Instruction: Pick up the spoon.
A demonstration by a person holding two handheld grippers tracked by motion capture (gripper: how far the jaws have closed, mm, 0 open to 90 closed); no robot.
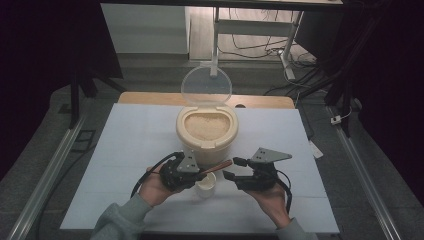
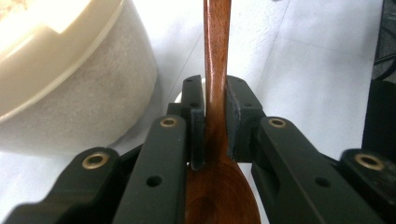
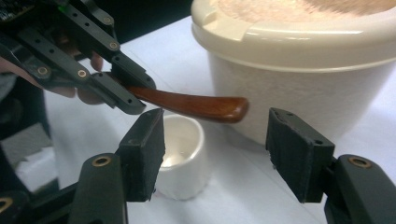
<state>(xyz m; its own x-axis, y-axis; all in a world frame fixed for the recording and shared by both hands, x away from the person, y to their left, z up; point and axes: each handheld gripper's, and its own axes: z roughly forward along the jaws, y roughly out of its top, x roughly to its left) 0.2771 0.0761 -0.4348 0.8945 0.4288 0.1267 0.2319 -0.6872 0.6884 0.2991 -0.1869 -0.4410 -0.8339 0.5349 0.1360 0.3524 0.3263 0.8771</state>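
Note:
A brown wooden spoon [image 1: 218, 167] is clamped near its neck in my left gripper [image 1: 199, 172], which is shut on it. In the left gripper view the pads [image 2: 197, 126] squeeze the spoon [image 2: 217, 65], whose handle runs away from the camera. The handle end [image 3: 219, 108] points toward my right gripper [image 3: 215, 140]. That gripper stands open just short of it, with nothing between its pads. A small white cup [image 1: 205, 186] stands on the table below the spoon. Behind it is a cream tub [image 1: 206, 135] full of rice, its clear lid [image 1: 206, 87] raised.
A white mat [image 1: 125, 150] covers the table, with bare space to the left and right of the tub. The tub's wall [image 3: 299, 84] rises close behind the right gripper's far jaw. A metal frame leg and cables lie beyond the table's back edge.

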